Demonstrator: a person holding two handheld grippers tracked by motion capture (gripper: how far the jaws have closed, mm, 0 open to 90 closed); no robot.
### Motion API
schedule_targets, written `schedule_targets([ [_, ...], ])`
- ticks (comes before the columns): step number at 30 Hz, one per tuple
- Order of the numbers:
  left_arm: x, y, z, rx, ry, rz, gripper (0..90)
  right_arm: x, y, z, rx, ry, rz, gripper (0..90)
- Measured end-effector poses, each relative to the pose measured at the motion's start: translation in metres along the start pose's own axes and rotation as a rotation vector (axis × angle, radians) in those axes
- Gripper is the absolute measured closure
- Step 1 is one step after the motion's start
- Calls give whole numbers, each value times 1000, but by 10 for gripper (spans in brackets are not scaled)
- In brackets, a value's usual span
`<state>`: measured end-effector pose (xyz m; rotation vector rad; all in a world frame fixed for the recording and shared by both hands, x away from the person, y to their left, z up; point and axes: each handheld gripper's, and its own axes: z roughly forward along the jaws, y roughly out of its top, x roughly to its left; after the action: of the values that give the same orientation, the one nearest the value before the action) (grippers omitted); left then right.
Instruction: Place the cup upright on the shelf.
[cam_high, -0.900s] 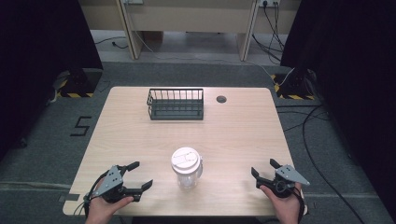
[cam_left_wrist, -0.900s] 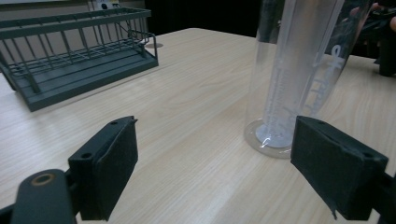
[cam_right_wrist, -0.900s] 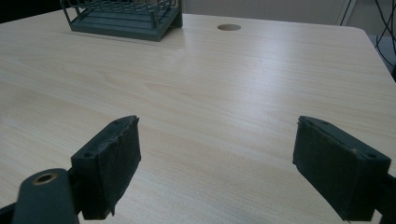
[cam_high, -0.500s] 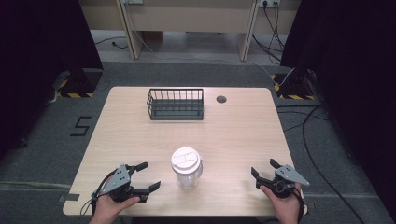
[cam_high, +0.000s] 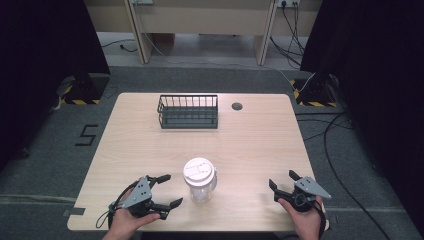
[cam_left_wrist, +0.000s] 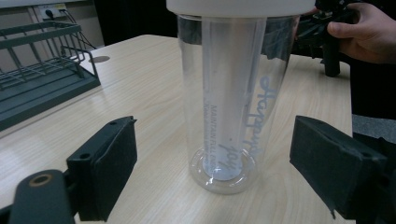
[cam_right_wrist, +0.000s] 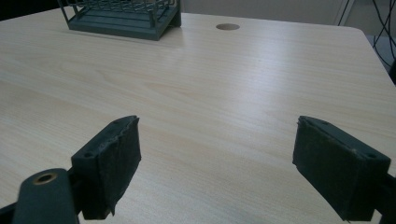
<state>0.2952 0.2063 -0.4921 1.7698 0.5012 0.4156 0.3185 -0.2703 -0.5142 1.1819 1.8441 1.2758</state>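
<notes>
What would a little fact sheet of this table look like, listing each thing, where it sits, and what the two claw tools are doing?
Table: light wood, round cable hole near the far edge
Wire basket: dark, at the far side, seems empty
Clear cup: upright near the front edge, white lid on, printed lettering
Left gripper: fingers wide open, facing the cup, not touching it
Right gripper: open, holds nothing, off to the cup's right
Hands: one on each gripper, at the table's near edge

Clear lidded cup (cam_left_wrist: 233, 98) stands between the left gripper (cam_left_wrist: 229, 170)'s spread fingers (cam_left_wrist: 105, 163), untouched.
</notes>
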Motion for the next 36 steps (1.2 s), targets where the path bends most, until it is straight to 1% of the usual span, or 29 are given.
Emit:
schedule_targets([
  [7,-3,2,7,-5,-13,10,144,0,0,0,1,2,1,157],
  [9,-4,3,12,0,-20,20,143,0,0,0,3,1,-1,158],
  [11,-5,3,14,1,-22,20,143,0,0,0,3,0,-2,157],
  [14,-6,3,23,12,-37,28,143,0,0,0,-1,2,-1,157],
  [16,-6,2,26,14,-41,28,143,0,0,0,0,2,0,157],
  [17,-5,1,30,15,-49,26,144,0,0,0,1,3,0,157],
  [18,-5,1,30,15,-49,26,143,0,0,0,1,4,-1,157],
  [20,-4,0,34,17,-54,15,143,0,0,0,0,4,-1,157],
  [22,-3,0,40,22,-58,23,143,0,0,0,1,4,1,157],
  [26,-3,-1,46,29,-59,25,143,0,0,0,2,5,0,157],
  [31,-3,-2,56,34,-65,18,143,0,0,0,3,5,0,157],
  [36,-4,-1,64,35,-72,25,142,0,0,0,5,6,1,157],
])
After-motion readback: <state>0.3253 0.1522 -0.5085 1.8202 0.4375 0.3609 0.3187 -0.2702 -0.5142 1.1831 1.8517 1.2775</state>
